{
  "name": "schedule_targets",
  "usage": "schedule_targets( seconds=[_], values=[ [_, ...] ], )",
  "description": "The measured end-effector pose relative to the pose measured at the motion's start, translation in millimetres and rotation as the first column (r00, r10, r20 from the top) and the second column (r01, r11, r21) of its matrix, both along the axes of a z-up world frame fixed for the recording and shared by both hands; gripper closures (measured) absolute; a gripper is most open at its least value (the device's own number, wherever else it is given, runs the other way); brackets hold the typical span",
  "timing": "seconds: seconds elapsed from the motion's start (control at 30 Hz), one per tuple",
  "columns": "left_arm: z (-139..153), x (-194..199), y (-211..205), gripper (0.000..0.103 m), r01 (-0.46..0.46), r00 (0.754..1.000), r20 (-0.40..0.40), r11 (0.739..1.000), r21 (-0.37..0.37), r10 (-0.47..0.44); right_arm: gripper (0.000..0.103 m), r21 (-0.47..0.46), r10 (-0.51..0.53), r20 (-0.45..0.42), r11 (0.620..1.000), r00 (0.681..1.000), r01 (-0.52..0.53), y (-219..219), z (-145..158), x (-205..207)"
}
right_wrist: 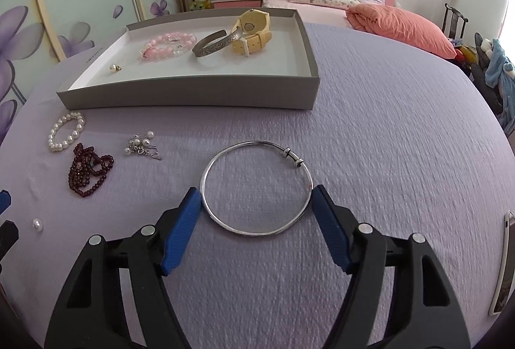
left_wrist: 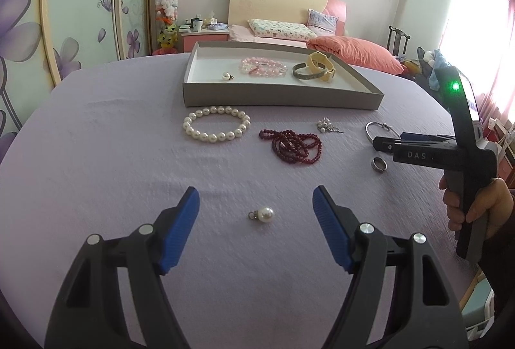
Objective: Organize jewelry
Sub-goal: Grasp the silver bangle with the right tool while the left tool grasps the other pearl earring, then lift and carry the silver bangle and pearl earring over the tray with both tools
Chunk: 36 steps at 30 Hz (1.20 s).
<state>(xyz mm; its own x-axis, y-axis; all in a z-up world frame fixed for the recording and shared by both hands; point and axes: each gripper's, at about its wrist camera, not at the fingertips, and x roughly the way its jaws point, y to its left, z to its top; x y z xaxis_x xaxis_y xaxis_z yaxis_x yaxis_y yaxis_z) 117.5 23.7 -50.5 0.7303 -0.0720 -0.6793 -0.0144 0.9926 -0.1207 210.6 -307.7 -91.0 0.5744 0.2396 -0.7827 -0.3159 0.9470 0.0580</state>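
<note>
A shallow grey tray (right_wrist: 193,94) with a white inside stands on the lilac-covered worktop (right_wrist: 370,130) and serves as the landmark here. Four things lie in it: a small pearl pendant (right_wrist: 114,68) near its front left corner, a pink bead bracelet (right_wrist: 167,45) in the middle, an engraved silver cuff (right_wrist: 215,47) just right of that bracelet, and a yellow watch (right_wrist: 252,32) touching the cuff, towards the tray's far right corner.

In front of the tray, on the cloth, lie the loose pieces. A white pearl bracelet (left_wrist: 216,123) sits just before the tray's front wall, at its left half. A heap of dark red beads (left_wrist: 291,146) lies a little nearer the viewer, right of the pearls. A small cluster of silver and pearl earrings (left_wrist: 326,126) lies before the tray's right half. A dark ring (left_wrist: 379,165) rests farther right, well forward of the tray's right corner. A single pearl pendant (left_wrist: 262,214) lies farthest from the tray.

The left tool (left_wrist: 256,213) has its blue pads apart, with the single pearl pendant on the cloth between them, untouched.

The right tool (right_wrist: 256,204), held by a hand (left_wrist: 476,204), has a thin silver bangle (right_wrist: 256,188) between its pads. The bangle lies flat on the cloth before the tray's right half; both pads meet its rim, left and right, so the tool is clamped across it.
</note>
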Motion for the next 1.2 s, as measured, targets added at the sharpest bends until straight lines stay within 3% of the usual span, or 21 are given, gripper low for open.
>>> schedule_targets(
  seconds=[0.4, 0.67, 0.9, 1.0, 1.2],
  values=[
    [-7, -2, -13, 0.031, 0.018, 0.999, -0.040, 1.000, 0.008, -0.017, 0.032, 0.099, -0.037, 0.014, 0.995, 0.999, 0.035, -25, 16, -7],
    [-18, 9, -18, 0.053, 0.001, 0.995, -0.096, 1.000, 0.013, 0.000, 0.032, 0.112, -0.030, 0.016, 0.993, 0.999, 0.028, -25, 18, -8],
    [-23, 15, -22, 0.065, -0.009, 0.992, -0.129, 1.000, 0.012, 0.011, 0.032, 0.118, -0.020, 0.020, 0.993, 1.000, 0.017, -23, 20, -11],
    [-23, 16, -21, 0.087, -0.018, 0.990, -0.137, 1.000, 0.013, 0.020, 0.032, 0.119, -0.017, 0.021, 0.993, 1.000, 0.014, -23, 21, -13],
    [-22, 16, -17, 0.087, -0.022, 0.990, -0.139, 1.000, 0.010, 0.023, 0.032, 0.120, -0.012, 0.026, 0.993, 1.000, 0.009, -24, 23, -15]
  ],
)
